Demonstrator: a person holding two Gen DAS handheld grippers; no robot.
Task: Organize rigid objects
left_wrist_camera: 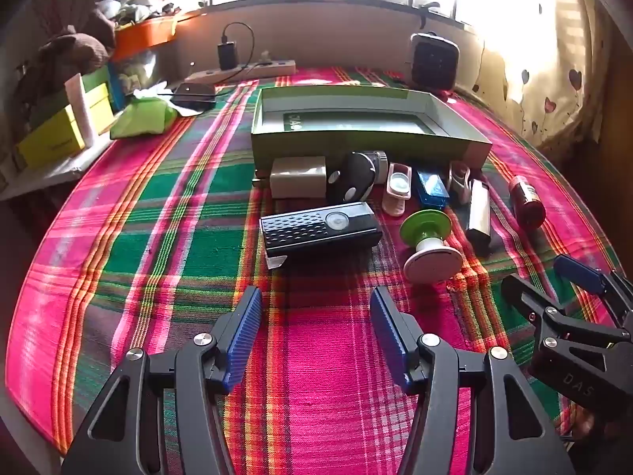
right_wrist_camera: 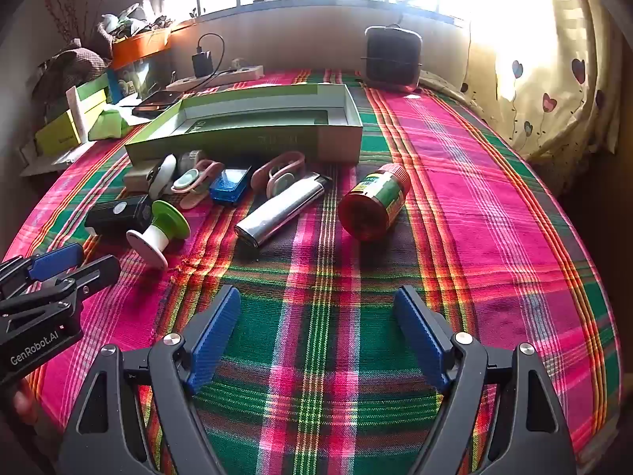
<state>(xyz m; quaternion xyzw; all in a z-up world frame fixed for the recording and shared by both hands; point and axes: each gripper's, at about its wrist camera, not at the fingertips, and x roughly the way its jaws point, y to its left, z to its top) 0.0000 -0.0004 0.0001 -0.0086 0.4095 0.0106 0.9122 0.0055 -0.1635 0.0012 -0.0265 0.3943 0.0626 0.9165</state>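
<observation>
Two open claws, left claw [right_wrist_camera: 71, 265] marked "GenRobot.AI"

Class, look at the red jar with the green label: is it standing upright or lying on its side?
Lying on its side. The red jar rests lengthwise on the plaid cloth, its round end facing the camera.

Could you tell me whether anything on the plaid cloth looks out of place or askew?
The red jar lies on its side, apart from the other items, and the green-and-white spool is tipped over too. The rest sit loosely jumbled in front of the green box, which holds none of them.
</observation>
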